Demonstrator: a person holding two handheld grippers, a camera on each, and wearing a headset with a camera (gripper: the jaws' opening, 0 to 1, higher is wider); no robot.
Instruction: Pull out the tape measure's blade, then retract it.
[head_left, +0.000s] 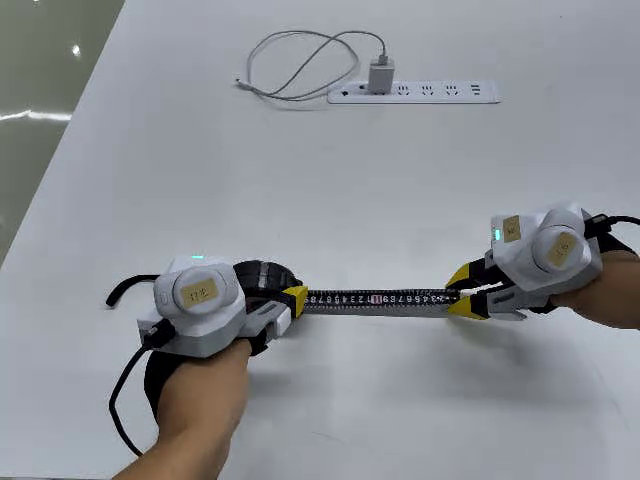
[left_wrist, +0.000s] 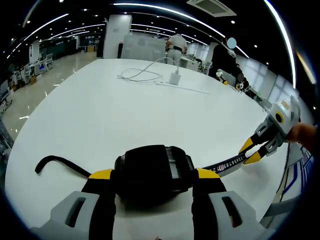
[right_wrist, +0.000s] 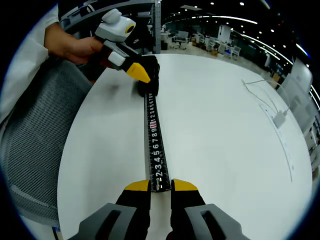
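Head view: we're holding the dark numbered steel blade drawn from the black round tape-measure case, over the white counter. Left gripper view: left claw gripping the rigid-looking case. Right gripper view: right claw pinching the likely springy tip.

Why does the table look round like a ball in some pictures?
Left gripper view: the fisheye lens bends the white table into a dome. Right gripper view: same bending, yet numbers on the tape measure blade are sharp. Head view: table flat, soft shadows.
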